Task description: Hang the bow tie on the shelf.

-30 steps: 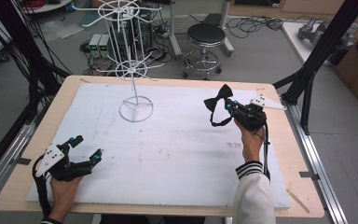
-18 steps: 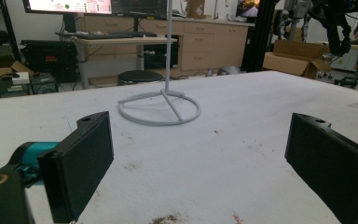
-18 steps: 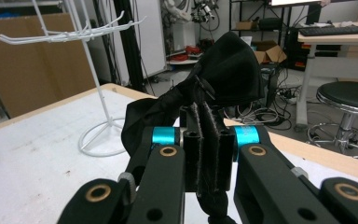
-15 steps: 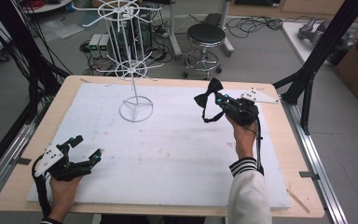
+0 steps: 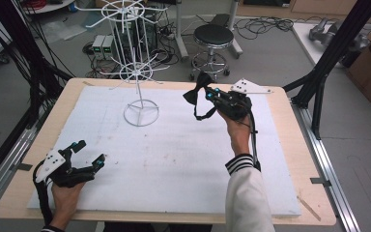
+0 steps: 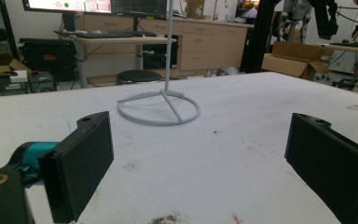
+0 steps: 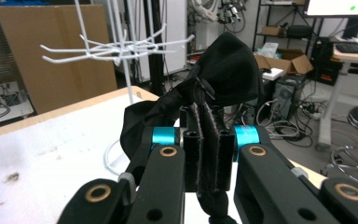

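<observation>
The right gripper (image 5: 211,94) is raised above the far right part of the table, jaws closed on a black bow tie (image 5: 196,91). The tie projects beyond the jaw tips toward the white wire rack (image 5: 137,72); its strap loop hangs below. The right gripper view shows the fabric (image 7: 214,84) pinched flat between the jaws, with the rack's hook arms (image 7: 116,46) close behind. The left gripper (image 5: 88,154) rests near the front left corner on the white mat (image 5: 174,154), jaws wide apart. The left gripper view shows the rack's ring base (image 6: 159,107) ahead.

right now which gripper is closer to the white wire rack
Right. The right gripper, holding the black bow tie, is beside the white wire rack; the left gripper rests at the near table edge.
</observation>
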Demonstrator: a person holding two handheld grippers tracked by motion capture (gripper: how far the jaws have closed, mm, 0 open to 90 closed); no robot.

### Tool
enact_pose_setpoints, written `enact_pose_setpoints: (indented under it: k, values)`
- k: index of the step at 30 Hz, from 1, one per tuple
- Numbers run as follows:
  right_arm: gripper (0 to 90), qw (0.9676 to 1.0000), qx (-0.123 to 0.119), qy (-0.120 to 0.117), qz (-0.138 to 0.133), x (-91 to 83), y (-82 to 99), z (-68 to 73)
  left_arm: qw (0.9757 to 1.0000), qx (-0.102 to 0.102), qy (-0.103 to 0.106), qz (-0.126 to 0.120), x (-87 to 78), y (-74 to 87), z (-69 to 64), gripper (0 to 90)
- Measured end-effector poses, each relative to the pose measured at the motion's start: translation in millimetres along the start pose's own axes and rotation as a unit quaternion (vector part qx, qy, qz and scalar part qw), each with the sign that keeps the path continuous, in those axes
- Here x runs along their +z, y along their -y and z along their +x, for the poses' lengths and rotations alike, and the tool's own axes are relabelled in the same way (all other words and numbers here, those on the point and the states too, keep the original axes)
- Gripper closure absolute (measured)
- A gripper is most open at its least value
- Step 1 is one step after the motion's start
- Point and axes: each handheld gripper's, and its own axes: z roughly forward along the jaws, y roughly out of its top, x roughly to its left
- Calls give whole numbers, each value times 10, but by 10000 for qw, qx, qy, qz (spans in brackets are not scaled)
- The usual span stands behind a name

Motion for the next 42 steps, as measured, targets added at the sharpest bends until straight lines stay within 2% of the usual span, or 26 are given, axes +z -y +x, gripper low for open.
enact_pose_setpoints:
  k: [11, 19, 26, 35, 42]
  values:
    - [861, 9993, -190, -317, -106, 228, -187, 189, 10000, -14, -12, 18, 5, -1, 1, 80]
    - [861, 9982, -353, -482, -12, 388, -304, 317, 10000, -19, -27, 26, 8, -1, -3, 81]
    - [861, 9968, -474, -635, -53, 599, -450, 437, 10000, -16, -22, 30, 7, -1, -2, 81]
    - [862, 9972, -453, -594, 85, 850, -456, 478, 10000, -18, -1, 6, 5, 0, -2, 81]
    - [861, 9976, -377, -553, 167, 931, -403, 460, 10000, -13, 1, 7, 3, 1, 4, 80]
